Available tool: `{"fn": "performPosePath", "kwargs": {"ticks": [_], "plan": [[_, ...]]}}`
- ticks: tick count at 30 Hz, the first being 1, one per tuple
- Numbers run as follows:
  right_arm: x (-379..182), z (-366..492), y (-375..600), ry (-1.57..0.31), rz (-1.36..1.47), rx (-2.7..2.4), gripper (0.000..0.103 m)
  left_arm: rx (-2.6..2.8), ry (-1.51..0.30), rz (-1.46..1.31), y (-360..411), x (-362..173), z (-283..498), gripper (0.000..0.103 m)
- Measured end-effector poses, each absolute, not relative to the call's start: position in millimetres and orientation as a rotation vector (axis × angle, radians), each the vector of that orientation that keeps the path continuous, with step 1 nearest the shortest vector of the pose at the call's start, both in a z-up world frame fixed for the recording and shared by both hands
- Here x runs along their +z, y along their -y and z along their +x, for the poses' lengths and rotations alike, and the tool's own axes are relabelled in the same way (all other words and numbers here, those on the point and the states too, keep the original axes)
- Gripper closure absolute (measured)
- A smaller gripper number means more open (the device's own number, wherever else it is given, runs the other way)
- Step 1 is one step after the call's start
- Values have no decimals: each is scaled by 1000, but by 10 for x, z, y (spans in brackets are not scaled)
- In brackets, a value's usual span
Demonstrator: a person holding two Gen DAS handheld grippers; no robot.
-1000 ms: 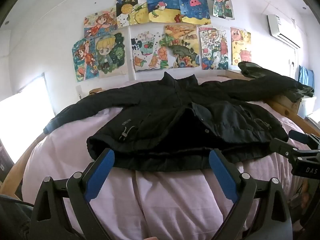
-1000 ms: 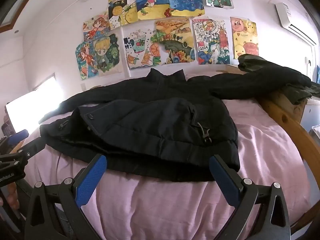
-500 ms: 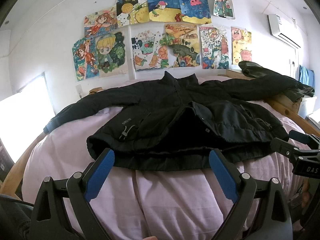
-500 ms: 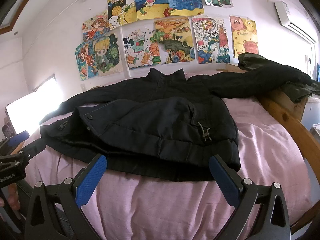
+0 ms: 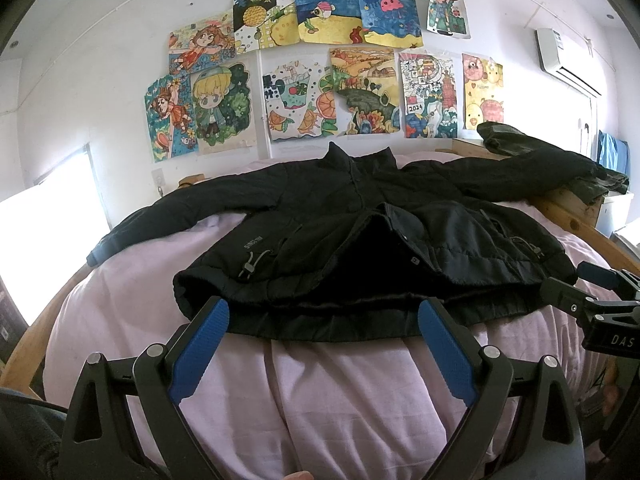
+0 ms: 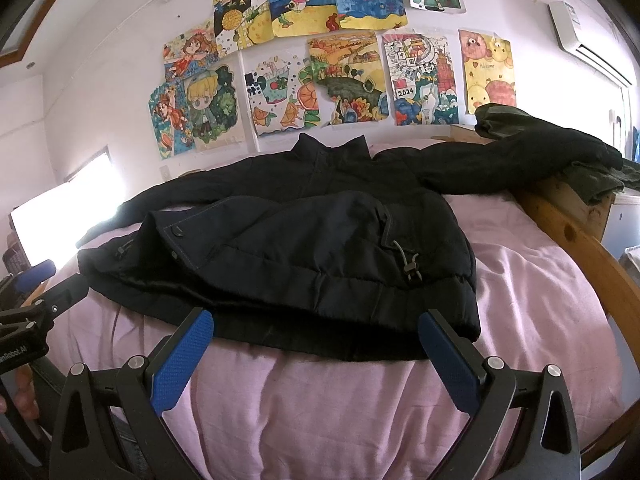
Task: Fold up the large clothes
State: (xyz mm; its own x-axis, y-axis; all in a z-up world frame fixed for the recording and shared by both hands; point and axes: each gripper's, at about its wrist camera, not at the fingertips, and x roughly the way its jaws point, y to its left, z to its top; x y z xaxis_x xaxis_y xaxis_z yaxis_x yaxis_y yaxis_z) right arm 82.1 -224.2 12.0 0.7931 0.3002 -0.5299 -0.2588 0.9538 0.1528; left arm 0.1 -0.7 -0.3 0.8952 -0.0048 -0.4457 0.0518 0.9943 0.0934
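Left wrist view: the black jacket [image 5: 360,240] is spread across the pink bed [image 5: 320,400], filling mid-frame, hem nearest. The left gripper [image 5: 323,320] is held just short of the hem, jaws wide apart and empty. The right gripper [image 5: 592,300] is seen at the right edge.

Right wrist view: the right gripper [image 6: 316,332] is likewise held with jaws apart before the hem. One sleeve [image 6: 520,160] is draped over the wooden bed frame [image 6: 580,232], upper right; it is best brought inward first, gripped near the cuff.
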Motion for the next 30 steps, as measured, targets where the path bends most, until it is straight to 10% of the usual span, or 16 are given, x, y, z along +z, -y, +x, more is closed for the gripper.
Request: {"fn": "performPosePath", "kwargs": {"ticks": [30], "plan": [[78,839,2267,-587,76,298,0,-29,-466,103,-19,-135,16,10]]}}
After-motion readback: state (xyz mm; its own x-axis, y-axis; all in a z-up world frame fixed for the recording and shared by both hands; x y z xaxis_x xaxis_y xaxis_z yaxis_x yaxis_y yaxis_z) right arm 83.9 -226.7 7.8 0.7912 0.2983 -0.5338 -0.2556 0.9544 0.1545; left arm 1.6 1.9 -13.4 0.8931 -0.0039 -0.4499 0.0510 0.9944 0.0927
